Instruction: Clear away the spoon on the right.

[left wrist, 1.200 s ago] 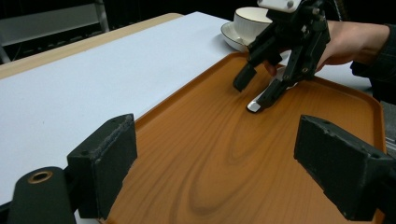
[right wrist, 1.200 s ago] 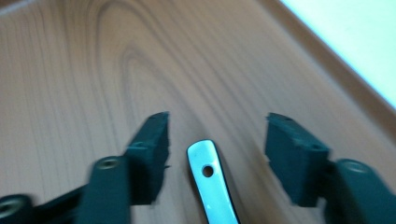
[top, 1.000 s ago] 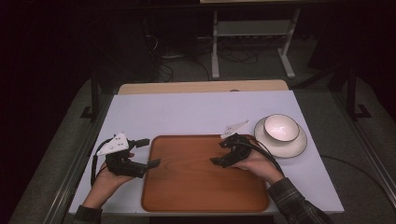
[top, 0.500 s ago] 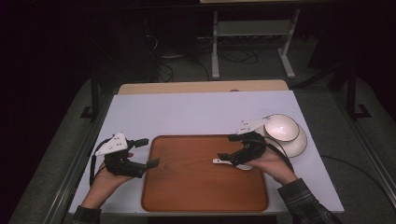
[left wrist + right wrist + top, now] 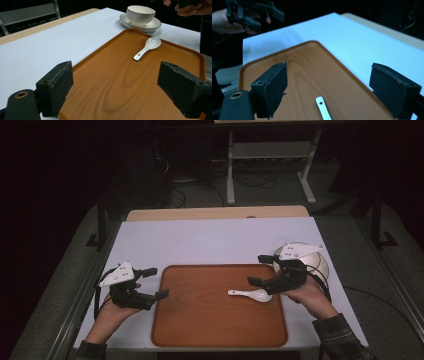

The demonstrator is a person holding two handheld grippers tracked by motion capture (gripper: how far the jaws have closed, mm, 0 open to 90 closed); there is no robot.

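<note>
— Two grippers, both empty. Right gripper (image 5: pixel 262 270) sits over the right edge of the tray (image 5: pixel 200 330), jaws spread wide, nothing between them.

— Spoon position?

— Spoon (image 5: pixel 251 294) lies flat on the tray, right half, near the right rim. Bowl end points right, handle points left. It is just below the right gripper's jaws and not held by them. In the right gripper view the handle tip (image 5: pixel 323 108) shows on the wood between the two jaws, apart from both.

— Left gripper?

— Left gripper (image 5: pixel 156 282) is at the tray's left edge, jaws wide, holding nothing. Its lower jaw reaches just over the rim. In the left gripper view the spoon (image 5: pixel 148 47) lies well ahead of the jaws, on the far part of the tray.

— Other items?

— Cup (image 5: pixel 140 13) stands upright on a saucer (image 5: pixel 155 25), on the white table (image 5: pixel 210 240), just beyond the tray's right far corner. In the high view the right gripper partly covers the cup (image 5: pixel 317 260). Cup and saucer are off the tray; the spoon touches neither.

— Hands?

— One hand on each gripper; right sleeve (image 5: pixel 340 340) is plaid.
</note>
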